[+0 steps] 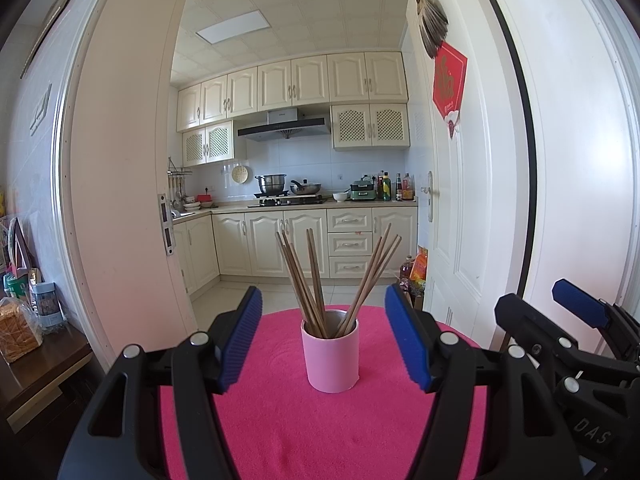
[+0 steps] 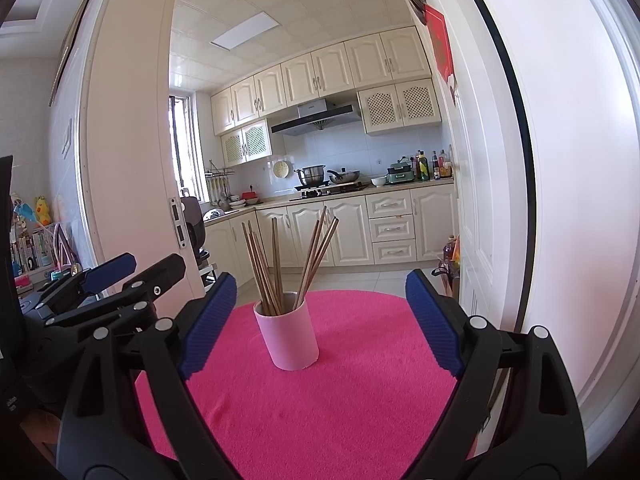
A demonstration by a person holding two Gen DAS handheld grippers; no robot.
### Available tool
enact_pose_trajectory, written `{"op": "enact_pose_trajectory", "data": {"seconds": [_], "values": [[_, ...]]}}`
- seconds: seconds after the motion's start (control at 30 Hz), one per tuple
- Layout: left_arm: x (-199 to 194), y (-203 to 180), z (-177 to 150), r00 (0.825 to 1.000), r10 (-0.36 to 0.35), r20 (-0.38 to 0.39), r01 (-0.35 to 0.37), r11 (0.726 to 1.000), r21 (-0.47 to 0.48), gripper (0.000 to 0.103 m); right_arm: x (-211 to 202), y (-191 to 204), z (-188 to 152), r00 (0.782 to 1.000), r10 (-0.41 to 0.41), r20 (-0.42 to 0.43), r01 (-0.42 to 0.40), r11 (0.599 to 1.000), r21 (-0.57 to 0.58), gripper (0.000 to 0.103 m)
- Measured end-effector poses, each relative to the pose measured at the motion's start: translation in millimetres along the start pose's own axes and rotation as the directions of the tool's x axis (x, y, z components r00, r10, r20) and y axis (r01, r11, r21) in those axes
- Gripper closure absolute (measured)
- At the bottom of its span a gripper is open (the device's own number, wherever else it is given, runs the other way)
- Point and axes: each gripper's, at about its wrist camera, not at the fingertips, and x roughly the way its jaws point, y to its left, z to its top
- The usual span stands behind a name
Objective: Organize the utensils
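The cup [image 1: 330,354] stood upright near the middle of the pink mat [image 1: 280,420], and everything else sat relative to it. The chopsticks [image 1: 316,280] rose out of the cup in a loose fan, some leaning left, a pair nearly straight, others leaning right.

They looked light, thin and stiff, probably wooden and a little slick, so a pinch partway down the free shafts, above the cup's rim, seemed the best hold. The cup looked light enough to tip if a stick dragged on its rim.

The left gripper [image 1: 324,340] hung short of the cup, its jaws spread wide, wider than the cup, holding and touching nothing. Its blue pads [image 1: 242,338] flanked the cup without contact.

The right gripper [image 2: 320,320], to the right of the left one, was likewise spread wide and empty, short of the cup, with its pads [image 2: 434,322] clear of both cup and sticks.
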Motion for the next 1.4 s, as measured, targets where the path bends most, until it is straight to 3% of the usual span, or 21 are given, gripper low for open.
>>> {"op": "enact_pose_trajectory", "data": {"seconds": [1.4], "values": [[12, 8, -3, 1.0, 0.008, -0.017, -0.008, 1.0, 0.002, 0.039, 15, 1, -1, 1.0, 0.003, -0.03, -0.003, 1.0, -0.004, 0.018]]}}
